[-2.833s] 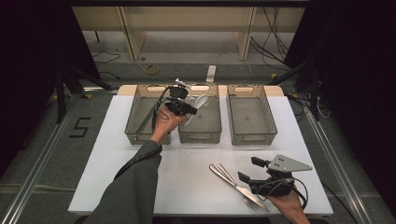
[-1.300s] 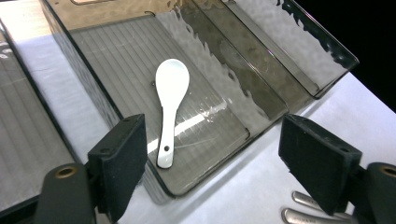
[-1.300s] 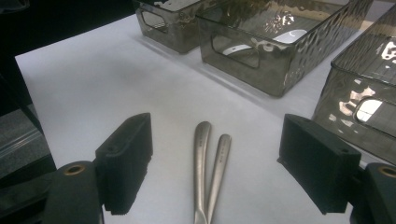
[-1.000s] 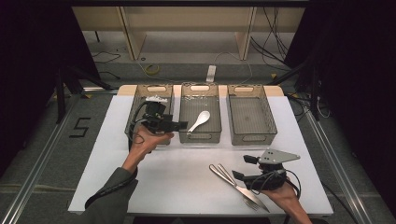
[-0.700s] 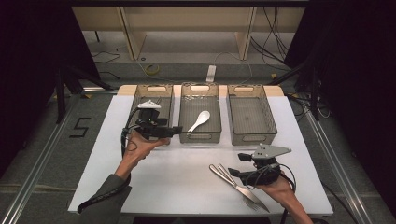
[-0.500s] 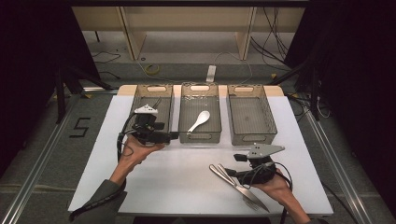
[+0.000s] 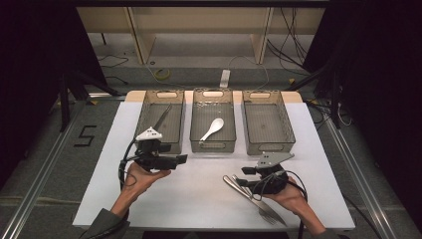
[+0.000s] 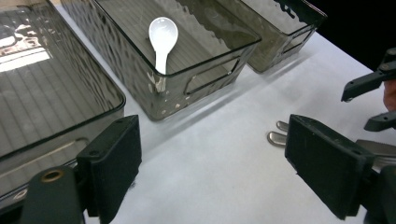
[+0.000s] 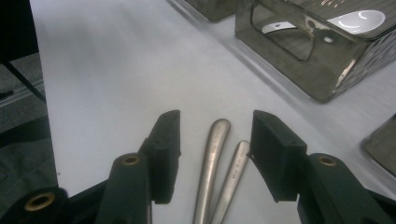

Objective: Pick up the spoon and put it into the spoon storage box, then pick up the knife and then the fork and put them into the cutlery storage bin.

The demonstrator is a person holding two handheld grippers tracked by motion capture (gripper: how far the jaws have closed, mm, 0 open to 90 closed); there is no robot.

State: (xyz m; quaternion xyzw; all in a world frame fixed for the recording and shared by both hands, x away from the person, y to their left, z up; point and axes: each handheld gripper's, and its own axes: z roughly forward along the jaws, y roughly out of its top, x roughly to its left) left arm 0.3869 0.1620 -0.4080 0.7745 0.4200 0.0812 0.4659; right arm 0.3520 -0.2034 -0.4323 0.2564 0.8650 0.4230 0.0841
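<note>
The work in hand looks like sorting cutlery into bins. Two metal pieces (image 7: 251, 199) lie side by side on the white table (image 7: 199, 199), near its front edge, under the right gripper (image 7: 249, 175); one ends in fork tines, the other I cannot tell for sure. In the right gripper view both handles (image 9: 217, 172) run between the half-open jaws, which have just been closing but do not yet press on either handle, the right one lying just beside the right pad. My guess is these pieces are light, stiff and smooth, so they could slide or twist in the pads; since they lie nearly touching, a bite on one handle alone, near its rounded end where they spread a little, seems safest. Flat on the table, they leave little room for the pads to get under. The left gripper (image 7: 171, 160) hangs over the table just in front of the left bin (image 7: 144, 117), jaws wide apart and empty. Three clear grey bins stand in a row at the far side: the left one holds a dark slim utensil (image 7: 161, 118), the middle bin (image 7: 213, 147) a white spoon (image 7: 213, 128), and the right bin (image 7: 286, 124) looks empty.
</note>
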